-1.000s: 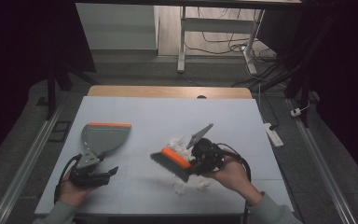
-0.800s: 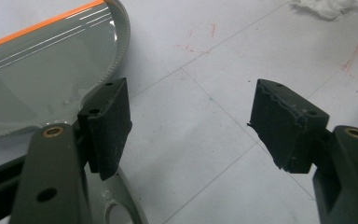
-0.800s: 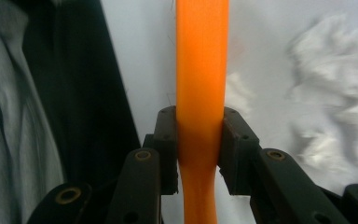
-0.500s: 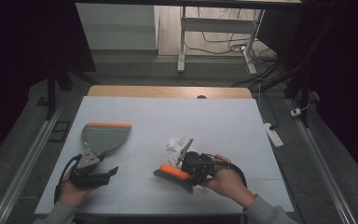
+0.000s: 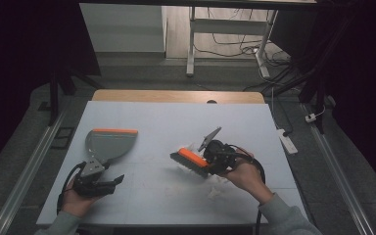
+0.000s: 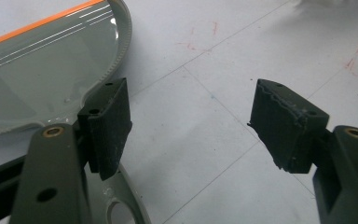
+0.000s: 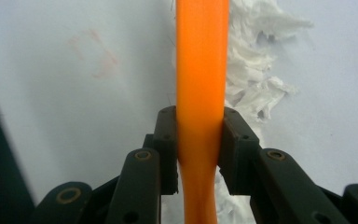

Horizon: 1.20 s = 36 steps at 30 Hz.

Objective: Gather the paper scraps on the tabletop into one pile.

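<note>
Running away from the right gripper (image 7: 199,135), the brush's orange handle (image 7: 201,70) is passing straight up between the two jaws, which are clenching it from either side. Seen from the high view, the brush (image 5: 191,160) is lying with its long axis slanting from the right gripper (image 5: 214,157) toward the far left, bristles facing down to the table (image 5: 176,117). Shredded white paper (image 7: 251,74) is lying just beside the handle, on the side of the right-hand jaw. The right hand (image 5: 242,174) is reaching in from the near right, forearm angling inward. The left gripper (image 6: 189,123) is resting with its jaws spread wide and nothing between them. The grey dustpan (image 6: 42,70) is sitting just beyond its left-hand jaw, orange edge farthest away, its handle passing under that jaw.
</note>
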Each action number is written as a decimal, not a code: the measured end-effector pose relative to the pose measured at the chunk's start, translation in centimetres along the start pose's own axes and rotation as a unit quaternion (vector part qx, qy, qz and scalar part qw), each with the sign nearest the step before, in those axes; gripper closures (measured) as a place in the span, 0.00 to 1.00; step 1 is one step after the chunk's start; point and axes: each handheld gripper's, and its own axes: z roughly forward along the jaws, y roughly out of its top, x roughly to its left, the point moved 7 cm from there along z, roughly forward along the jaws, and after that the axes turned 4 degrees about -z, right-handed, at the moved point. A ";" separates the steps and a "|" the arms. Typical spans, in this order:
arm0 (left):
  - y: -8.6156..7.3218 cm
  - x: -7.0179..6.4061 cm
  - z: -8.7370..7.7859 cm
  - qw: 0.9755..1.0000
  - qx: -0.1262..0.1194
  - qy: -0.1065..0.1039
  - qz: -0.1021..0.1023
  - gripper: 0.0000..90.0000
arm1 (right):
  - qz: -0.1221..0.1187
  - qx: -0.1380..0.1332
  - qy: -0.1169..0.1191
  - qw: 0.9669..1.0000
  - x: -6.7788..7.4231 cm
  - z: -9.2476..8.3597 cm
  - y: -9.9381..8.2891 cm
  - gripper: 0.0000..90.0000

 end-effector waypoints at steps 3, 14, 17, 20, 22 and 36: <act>0.0 0.0 0.0 1.000 0.000 0.000 0.001 0.33 | 0.000 -0.027 0.007 1.000 0.4 -1.9 -0.6 0.79; 0.1 -0.2 0.0 1.000 0.000 0.000 0.004 0.33 | -0.023 0.019 0.034 0.999 2.6 -4.5 -6.6 0.79; 0.1 -0.3 0.1 1.000 0.001 0.000 0.005 0.33 | -0.050 0.049 0.045 0.997 3.7 -3.2 -7.3 0.79; 0.1 -0.3 0.0 1.000 0.002 0.002 0.005 0.33 | -0.076 0.070 0.051 0.993 4.7 -1.8 -7.0 0.79; 0.1 -0.3 0.0 1.000 0.001 0.002 0.005 0.33 | -0.096 0.069 0.044 0.992 4.6 -1.0 -6.3 0.79; 0.0 -0.1 0.0 1.000 0.001 0.000 0.003 0.33 | -0.070 -0.003 -0.021 0.997 -0.8 -0.1 -2.0 0.79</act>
